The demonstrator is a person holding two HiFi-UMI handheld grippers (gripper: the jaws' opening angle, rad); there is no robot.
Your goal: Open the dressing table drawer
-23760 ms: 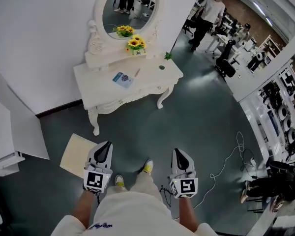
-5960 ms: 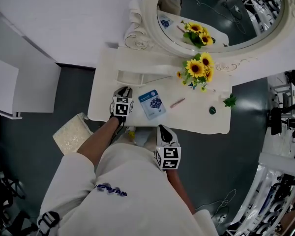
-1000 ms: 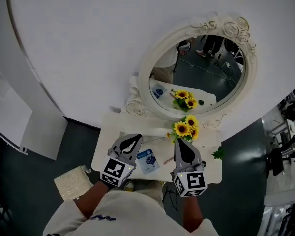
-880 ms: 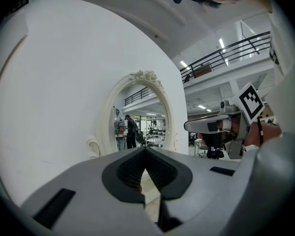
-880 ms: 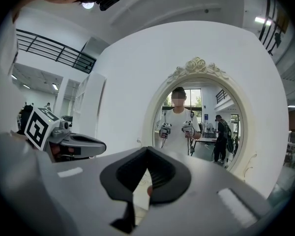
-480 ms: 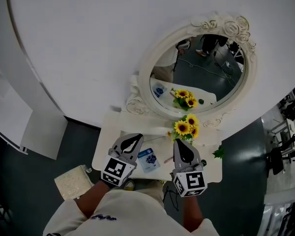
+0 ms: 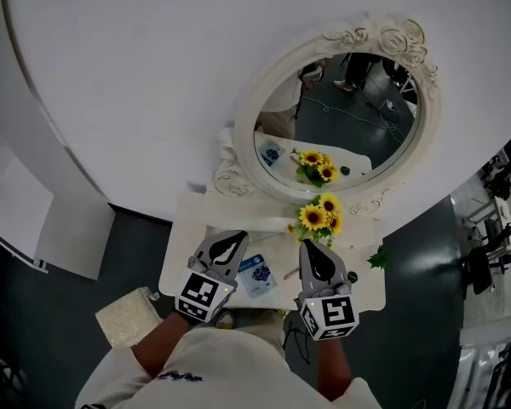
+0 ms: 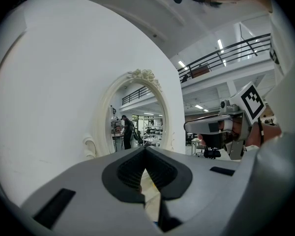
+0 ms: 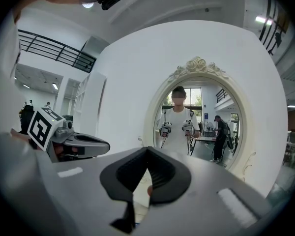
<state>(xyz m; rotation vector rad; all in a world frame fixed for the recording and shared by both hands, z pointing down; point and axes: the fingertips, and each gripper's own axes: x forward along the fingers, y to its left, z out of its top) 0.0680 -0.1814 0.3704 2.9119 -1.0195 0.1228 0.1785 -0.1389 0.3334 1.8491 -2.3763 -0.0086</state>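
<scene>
The white dressing table with its oval mirror stands against the white wall in front of me. No drawer front shows in any view; the table's front edge is hidden by my arms and body. My left gripper hovers over the tabletop's left half, jaws shut and empty. My right gripper is held beside it over the middle, also shut and empty. In the left gripper view the closed jaws point level at the mirror. The right gripper view shows its closed jaws facing the mirror.
On the tabletop lie a blue packet, a pink pen and a green leaf; sunflowers stand by the mirror. A beige box sits on the floor at left, near a white cabinet.
Both grippers have stayed where they were, shut. Only the head view has shifted slightly, so the mirror sits a little higher in the picture.
</scene>
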